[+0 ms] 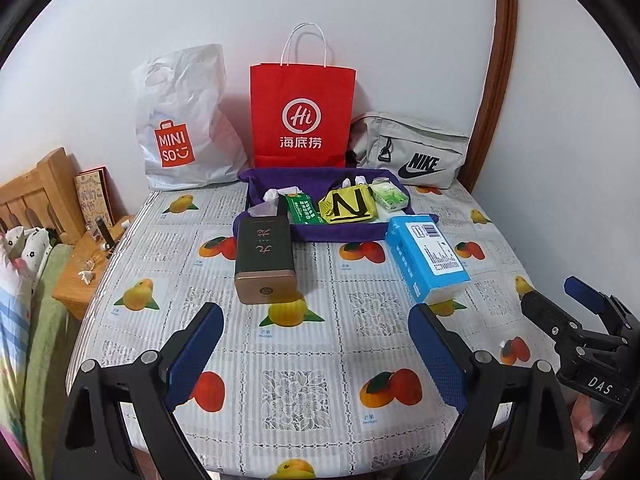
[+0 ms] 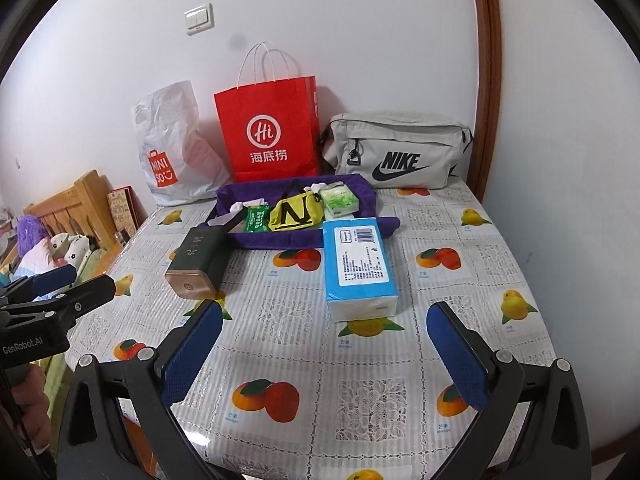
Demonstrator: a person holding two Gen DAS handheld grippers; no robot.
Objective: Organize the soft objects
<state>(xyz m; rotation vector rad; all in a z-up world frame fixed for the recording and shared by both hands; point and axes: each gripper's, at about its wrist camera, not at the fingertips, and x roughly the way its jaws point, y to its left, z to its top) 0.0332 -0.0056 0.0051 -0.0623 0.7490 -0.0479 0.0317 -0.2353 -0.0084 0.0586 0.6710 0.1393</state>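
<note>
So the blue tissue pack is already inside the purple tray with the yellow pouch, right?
Not quite. The blue tissue pack lies on the tablecloth in front of the purple tray, outside it. The yellow pouch is inside, as the right wrist view shows.

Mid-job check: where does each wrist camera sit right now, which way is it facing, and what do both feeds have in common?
Left wrist: sits behind the open left tongs, facing the wall across the table; the right tongs and a hand show at right.
Right wrist: sits behind the open right tongs, facing the same way; the left tongs show at left.
Shared: blue tissue pack, dark box, purple bag, red paper bag.
</note>
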